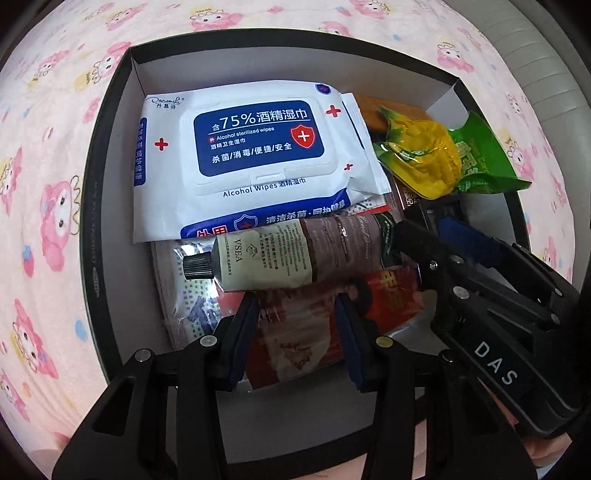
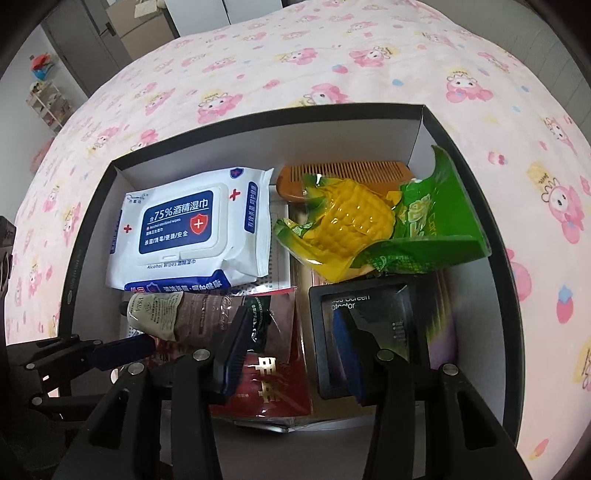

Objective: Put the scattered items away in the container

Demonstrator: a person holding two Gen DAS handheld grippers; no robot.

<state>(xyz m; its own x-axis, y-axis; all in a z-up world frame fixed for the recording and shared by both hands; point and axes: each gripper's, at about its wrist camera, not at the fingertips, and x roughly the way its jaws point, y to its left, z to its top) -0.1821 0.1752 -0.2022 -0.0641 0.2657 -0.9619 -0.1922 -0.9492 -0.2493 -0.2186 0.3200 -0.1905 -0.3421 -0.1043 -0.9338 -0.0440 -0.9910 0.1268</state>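
A black box with white inside walls [image 1: 110, 177] [image 2: 413, 136] sits on the bed and holds the items. A white and blue alcohol wipes pack [image 1: 251, 147] [image 2: 184, 225] lies at its back left. A VSEA cream tube [image 1: 280, 254] [image 2: 184, 314] lies in front of it. A vacuum-packed corn [image 1: 432, 158] [image 2: 351, 221], a wooden comb [image 2: 347, 173], a red packet [image 1: 391, 295] [image 2: 269, 380] and a black screen-protector box [image 2: 369, 317] are also inside. My left gripper [image 1: 297, 332] is open and empty above the red packet. My right gripper [image 2: 291, 354] is open and empty over the box.
The box rests on a pink cartoon-print bedsheet [image 1: 48, 221] [image 2: 332, 66]. In the left wrist view the right gripper's body [image 1: 495, 314] reaches into the box from the right. In the right wrist view the left gripper's finger [image 2: 122, 349] lies at lower left. Shelves and cardboard boxes [image 2: 140, 29] stand beyond the bed.
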